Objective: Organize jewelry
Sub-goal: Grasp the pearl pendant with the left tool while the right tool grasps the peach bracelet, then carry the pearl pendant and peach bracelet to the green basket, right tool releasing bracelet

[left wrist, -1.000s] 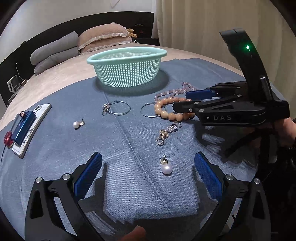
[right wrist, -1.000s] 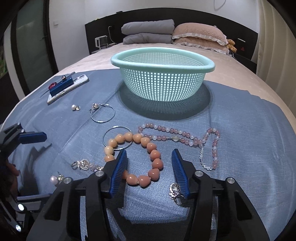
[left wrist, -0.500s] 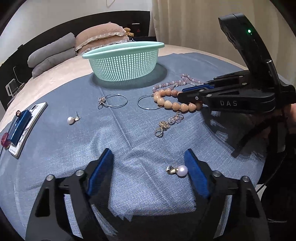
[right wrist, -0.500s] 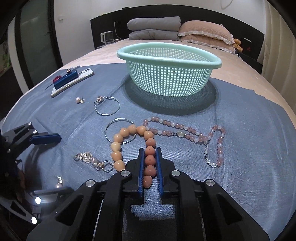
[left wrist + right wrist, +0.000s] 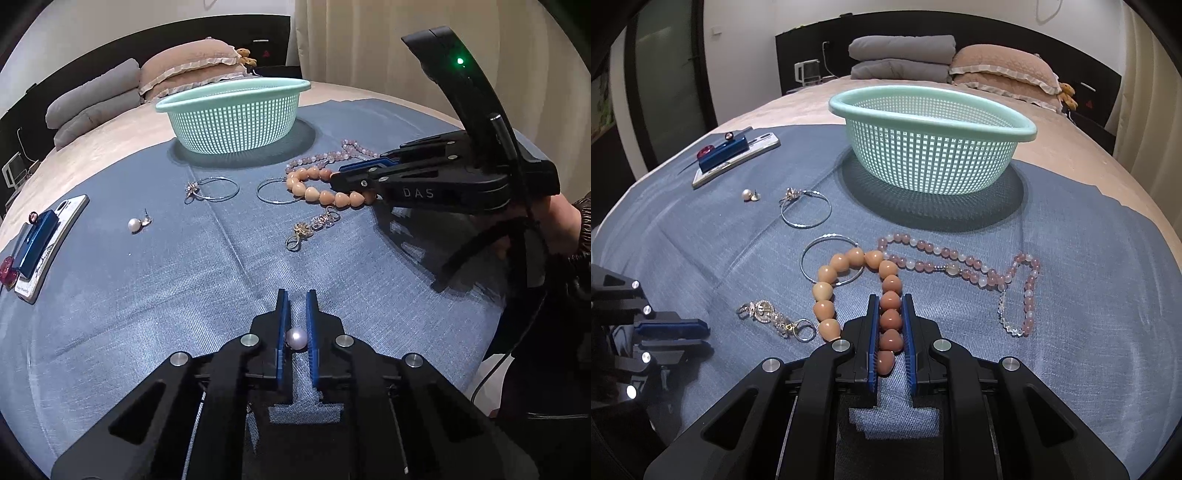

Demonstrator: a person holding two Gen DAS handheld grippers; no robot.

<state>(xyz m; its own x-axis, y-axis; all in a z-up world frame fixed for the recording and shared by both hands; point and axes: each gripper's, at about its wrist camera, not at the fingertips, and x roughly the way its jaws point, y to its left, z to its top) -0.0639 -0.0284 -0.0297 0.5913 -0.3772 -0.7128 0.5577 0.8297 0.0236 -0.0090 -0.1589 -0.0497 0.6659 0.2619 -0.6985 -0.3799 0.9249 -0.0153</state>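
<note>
My left gripper is shut on a pearl earring, held deep between its blue pads low over the blue cloth. My right gripper is shut on the peach bead bracelet, which still lies on the cloth; the right gripper also shows in the left wrist view. A mint green basket stands behind. A pink bead necklace, two silver hoops, a second pearl earring and a gold charm piece lie around it.
A phone with a blue clip and a red gem lies at the cloth's far left. Pillows and folded grey bedding sit at the head of the bed. Curtains hang to the right.
My left gripper has dropped over the near pearl earring and closed on it. My right gripper closed on the peach bracelet half a second ago and stays there.
</note>
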